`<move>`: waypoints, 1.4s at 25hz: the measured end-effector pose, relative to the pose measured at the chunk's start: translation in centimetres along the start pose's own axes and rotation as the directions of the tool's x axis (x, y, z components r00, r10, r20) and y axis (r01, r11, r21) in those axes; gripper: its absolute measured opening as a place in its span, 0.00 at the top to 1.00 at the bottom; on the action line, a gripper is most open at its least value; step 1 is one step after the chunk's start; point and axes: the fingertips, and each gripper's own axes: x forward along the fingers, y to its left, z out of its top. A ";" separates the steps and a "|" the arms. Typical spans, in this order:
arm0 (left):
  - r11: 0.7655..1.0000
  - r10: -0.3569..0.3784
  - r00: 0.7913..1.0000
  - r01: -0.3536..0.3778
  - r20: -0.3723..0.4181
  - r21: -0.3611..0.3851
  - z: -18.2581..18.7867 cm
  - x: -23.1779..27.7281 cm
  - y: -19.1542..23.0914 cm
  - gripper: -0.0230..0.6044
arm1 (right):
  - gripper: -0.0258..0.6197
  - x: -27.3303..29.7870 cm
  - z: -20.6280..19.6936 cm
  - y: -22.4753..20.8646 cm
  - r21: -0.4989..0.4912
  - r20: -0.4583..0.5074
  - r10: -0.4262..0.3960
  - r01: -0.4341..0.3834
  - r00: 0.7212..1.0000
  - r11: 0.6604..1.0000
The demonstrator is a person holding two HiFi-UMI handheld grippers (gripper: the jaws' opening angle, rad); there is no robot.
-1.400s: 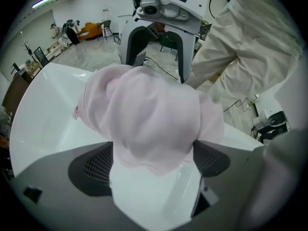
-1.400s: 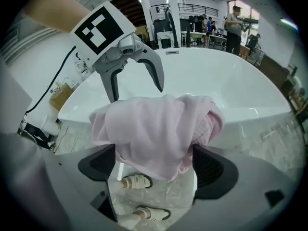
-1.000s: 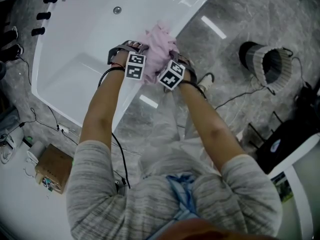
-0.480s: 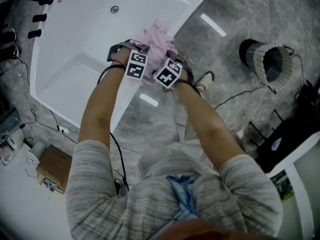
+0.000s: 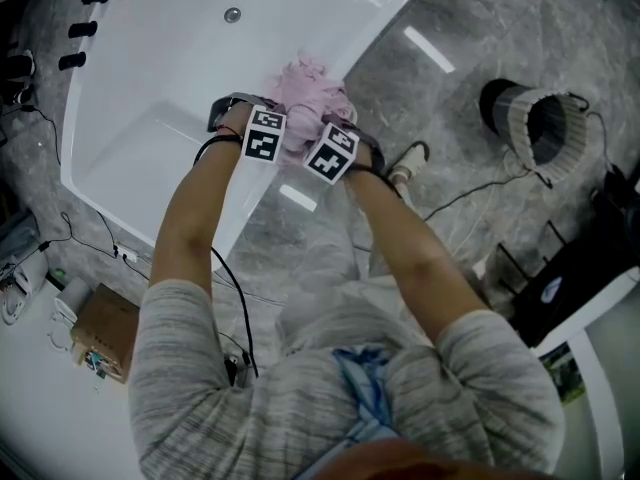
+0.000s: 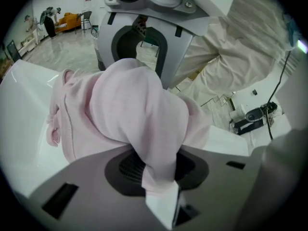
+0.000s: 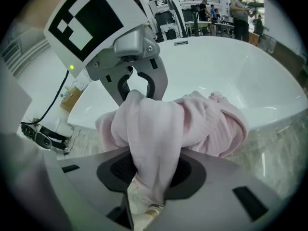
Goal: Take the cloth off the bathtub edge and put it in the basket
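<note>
- Pale pink, crumpled soft cloth (image 5: 306, 90): bunched into a lump at the rim of the glossy white bathtub (image 5: 170, 78), on the side that meets the floor. Resting on that rim or just clear of it, cannot tell.
- One fold pinched in the left gripper (image 6: 155, 171): jaws just drawn in, now clamped on the fabric, pink material squeezed between the dark pads and spilling out above them.
- Another fold of the same lump caught in the right gripper (image 7: 150, 173): jaws likewise just closed in, pressing on the cloth (a thick wad, so not fully together).
- Both grippers close side by side over the bathtub rim, pointing steeply down, the cloth bridging them.
- Bare forearms and mottled grey sleeves (image 5: 190, 368) reaching to the bathtub from the floor side.
- Small round metal drain (image 5: 232, 14) in the bathtub's bottom, beyond the cloth.
- Round, pale woven basket (image 5: 535, 123) with a dark inside: out on the grey marbled floor (image 5: 450, 88), well apart from the bathtub rim.
- Brown cardboard box (image 5: 105, 333) near the bathtub's outer wall, on the side away from the basket.
</note>
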 end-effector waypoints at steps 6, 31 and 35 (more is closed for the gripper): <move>0.985 0.036 0.996 -0.021 0.084 -0.170 -0.1 -0.9 -0.8 0.80 | 0.75 -1.0 0.2 1.0 -0.023 -0.017 0.033 -0.033 0.999 0.999; 0.923 0.241 0.948 -0.157 0.208 -0.351 5.4 -14.1 -1.8 0.80 | 0.76 -15.6 3.7 0.7 -0.122 0.053 -0.083 0.089 0.995 0.989; 0.910 0.285 0.934 -0.192 0.216 -0.368 6.6 -16.6 -1.9 0.80 | 0.76 -18.4 4.0 0.6 -0.148 0.058 -0.112 0.119 0.992 0.982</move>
